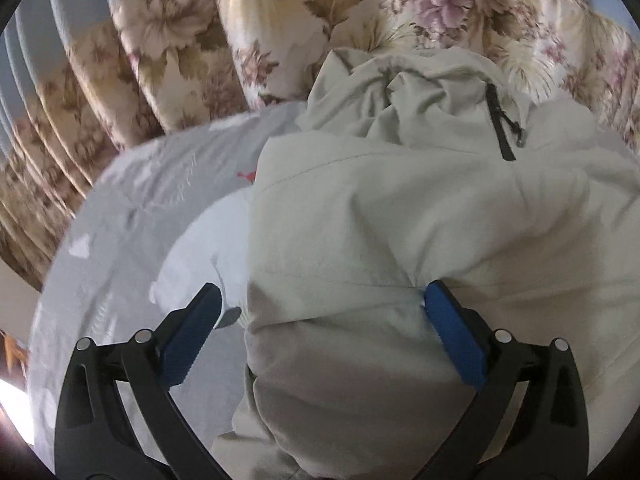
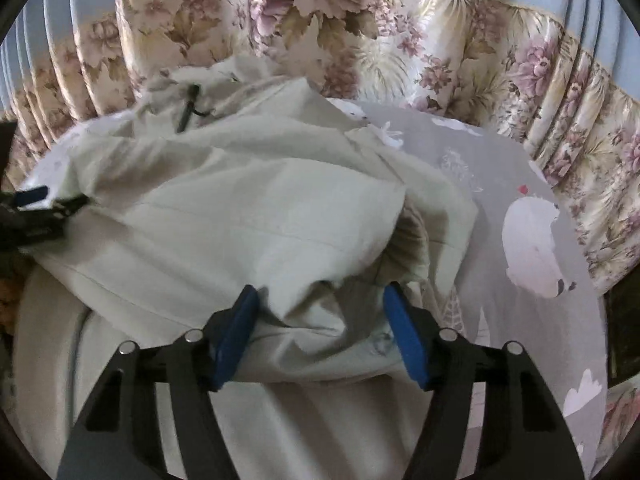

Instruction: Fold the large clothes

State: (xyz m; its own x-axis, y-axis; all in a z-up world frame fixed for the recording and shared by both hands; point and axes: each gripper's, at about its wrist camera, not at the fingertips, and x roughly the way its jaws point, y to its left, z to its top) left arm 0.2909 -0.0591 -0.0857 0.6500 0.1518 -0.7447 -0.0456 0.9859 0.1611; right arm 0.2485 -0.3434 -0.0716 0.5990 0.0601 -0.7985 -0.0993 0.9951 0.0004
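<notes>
A large cream jacket (image 1: 400,208) with a dark zipper (image 1: 500,120) lies bunched on a grey printed bedsheet (image 1: 132,216). My left gripper (image 1: 320,300) is open, its blue pads either side of the jacket's left edge, the right pad (image 1: 452,328) touching the cloth. In the right wrist view the jacket (image 2: 240,208) is folded over itself. My right gripper (image 2: 320,304) is open with a crumpled fold of the jacket between its pads. The left gripper (image 2: 40,204) shows at the far left of that view, at the jacket's edge.
Floral curtains (image 1: 180,52) hang close behind the bed and also fill the back of the right wrist view (image 2: 380,40). The grey sheet (image 2: 520,300) with white animal prints spreads to the right of the jacket.
</notes>
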